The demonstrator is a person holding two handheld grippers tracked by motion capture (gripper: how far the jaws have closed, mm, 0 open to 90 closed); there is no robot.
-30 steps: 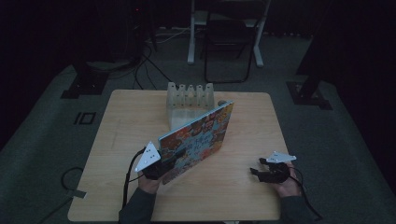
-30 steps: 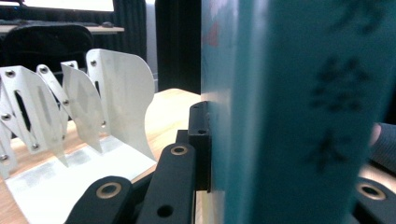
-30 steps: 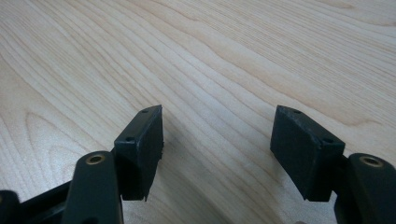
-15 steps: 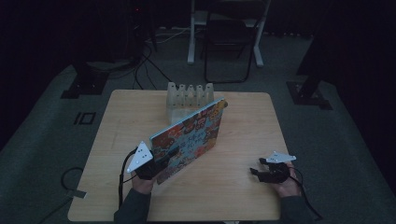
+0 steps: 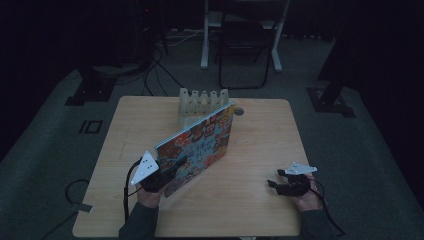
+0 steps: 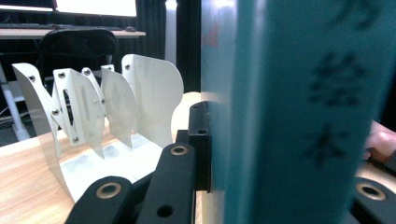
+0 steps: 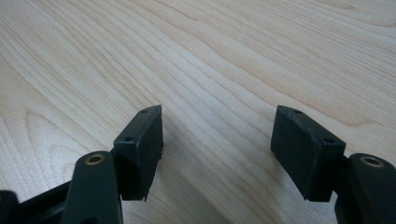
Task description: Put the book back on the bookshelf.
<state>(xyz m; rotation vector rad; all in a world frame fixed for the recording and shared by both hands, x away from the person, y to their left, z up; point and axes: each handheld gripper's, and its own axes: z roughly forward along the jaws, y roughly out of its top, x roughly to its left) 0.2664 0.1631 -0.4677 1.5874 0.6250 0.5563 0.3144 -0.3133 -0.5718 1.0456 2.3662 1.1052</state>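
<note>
The left gripper has its fingers clamped on the near lower corner of the colourful hardcover picture book. The book's long axis slants up toward the white slotted metal rack at the worktop far edge. The right gripper rests by the near right corner, fingers apart, holding nothing.

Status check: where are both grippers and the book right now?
Left gripper shut on book, held tilted above table. Right gripper open, empty, low over bare wood. White rack just behind book; nothing between.
</note>
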